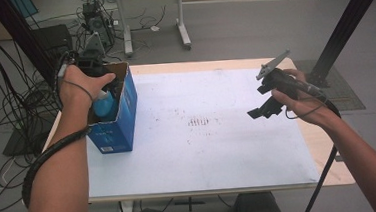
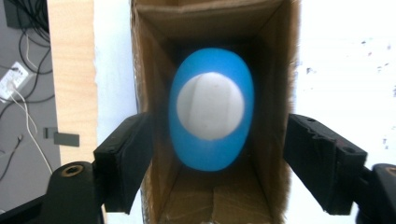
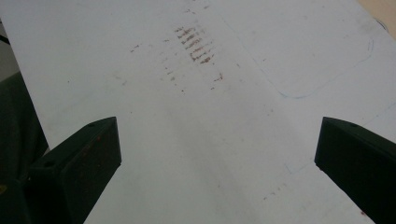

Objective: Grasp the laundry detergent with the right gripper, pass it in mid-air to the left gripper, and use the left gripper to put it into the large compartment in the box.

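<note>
A person stands at a table with a two-jaw gripper in each hand. The left gripper (image 2: 212, 158) hangs straight over an open blue cardboard box (image 1: 119, 118) at the table's left edge. Its jaws stand apart, outside the box walls, and nothing is between them. Inside the box a blue bottle (image 2: 211, 114) with a grey-white cap (image 2: 211, 105) stands upright, seen from directly above.

The bottle looks like smooth, rigid plastic, probably light and somewhat slippery. Its oval body sits close to the box walls, so the cap or the neck below it looks like the best place to grip. The box is thin cardboard and could tip or slide if bumped.

The right gripper (image 1: 268, 100) hovers above the right part of the table, jaws spread wide and empty.

A white sheet (image 3: 196, 140) with faint brown smudges covers the wooden table (image 1: 329, 151). Beyond lie a grey floor, tangled cables (image 1: 6, 118), dark frame posts and another desk's legs (image 1: 183, 33).
</note>
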